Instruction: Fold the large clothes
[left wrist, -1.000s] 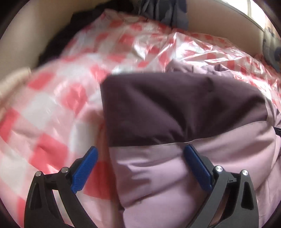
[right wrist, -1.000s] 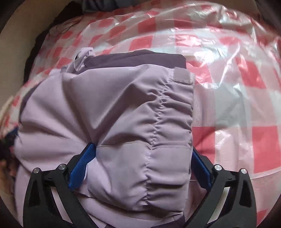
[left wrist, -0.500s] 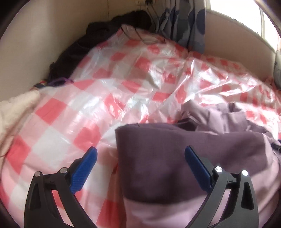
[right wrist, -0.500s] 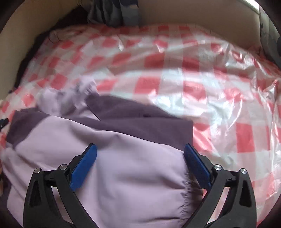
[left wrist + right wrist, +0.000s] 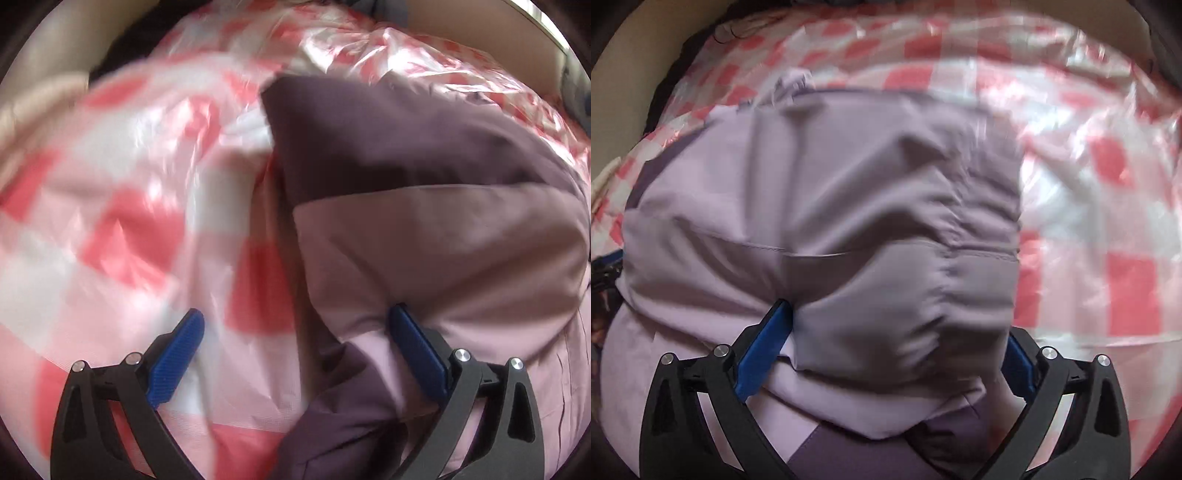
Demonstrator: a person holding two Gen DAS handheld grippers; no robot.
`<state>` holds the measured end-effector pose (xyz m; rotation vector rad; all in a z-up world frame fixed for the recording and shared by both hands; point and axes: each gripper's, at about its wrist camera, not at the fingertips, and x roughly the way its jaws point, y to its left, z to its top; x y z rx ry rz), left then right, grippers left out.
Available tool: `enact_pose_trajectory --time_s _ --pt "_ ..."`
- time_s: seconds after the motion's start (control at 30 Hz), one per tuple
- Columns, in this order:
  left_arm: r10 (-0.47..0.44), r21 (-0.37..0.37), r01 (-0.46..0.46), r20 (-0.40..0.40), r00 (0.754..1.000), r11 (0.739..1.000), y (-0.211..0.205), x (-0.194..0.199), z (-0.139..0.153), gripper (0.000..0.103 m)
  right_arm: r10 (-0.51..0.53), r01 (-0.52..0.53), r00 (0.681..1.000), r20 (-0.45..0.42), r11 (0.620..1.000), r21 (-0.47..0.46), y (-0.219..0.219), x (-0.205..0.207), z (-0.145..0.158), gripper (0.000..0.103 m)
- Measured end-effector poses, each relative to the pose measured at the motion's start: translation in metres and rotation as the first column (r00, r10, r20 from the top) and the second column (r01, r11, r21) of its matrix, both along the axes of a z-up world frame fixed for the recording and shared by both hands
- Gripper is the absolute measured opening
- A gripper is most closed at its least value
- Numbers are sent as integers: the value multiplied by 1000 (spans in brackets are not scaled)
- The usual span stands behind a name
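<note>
A padded jacket (image 5: 424, 240), lilac with dark purple panels, lies folded into a thick bundle on a red-and-white checked plastic sheet (image 5: 129, 221). My left gripper (image 5: 295, 347) is open just above the sheet. The jacket's left edge runs between its fingers, and its right finger (image 5: 417, 350) rests against the lilac fabric. In the right wrist view the jacket (image 5: 831, 221) fills the middle, with its gathered hem on the right. My right gripper (image 5: 890, 347) is open wide and the bundle bulges between its fingers. The fabric partly hides the right finger (image 5: 1017, 358).
The checked sheet (image 5: 1108, 240) spreads crinkled to the right of the jacket. Dark clothing (image 5: 665, 92) lies along the far left edge by a beige wall (image 5: 461, 22). A cream fluffy fabric (image 5: 37, 96) shows at the left.
Half a second ago both grippers were raised and pulled back from the jacket. Both have since dropped close to it again, and the right one once more straddles the bundle. Both stay open.
</note>
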<state>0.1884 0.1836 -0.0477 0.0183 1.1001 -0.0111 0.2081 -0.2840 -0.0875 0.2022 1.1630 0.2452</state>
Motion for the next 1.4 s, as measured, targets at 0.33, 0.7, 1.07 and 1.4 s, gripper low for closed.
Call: enact_pose_trajectory --time_s 0.33,0.7,1.07,1.4 --pt "-71 -91 72 7 997 993 48 -188 85 97 45 -21 996 -83 964 267 -60 -194 59 96" --pt "-169 -484 30 -246 954 874 62 -339 26 97 126 14 955 -270 886 464 -63 -351 38 96" --pt "-122 -580 -58 -267 956 812 47 -356 8 97 169 40 927 -334 843 537 -62 -381 29 96" --pt "-83 -513 -34 -204 975 858 34 -355 36 16 92 24 982 -166 810 586 -48 -392 53 32"
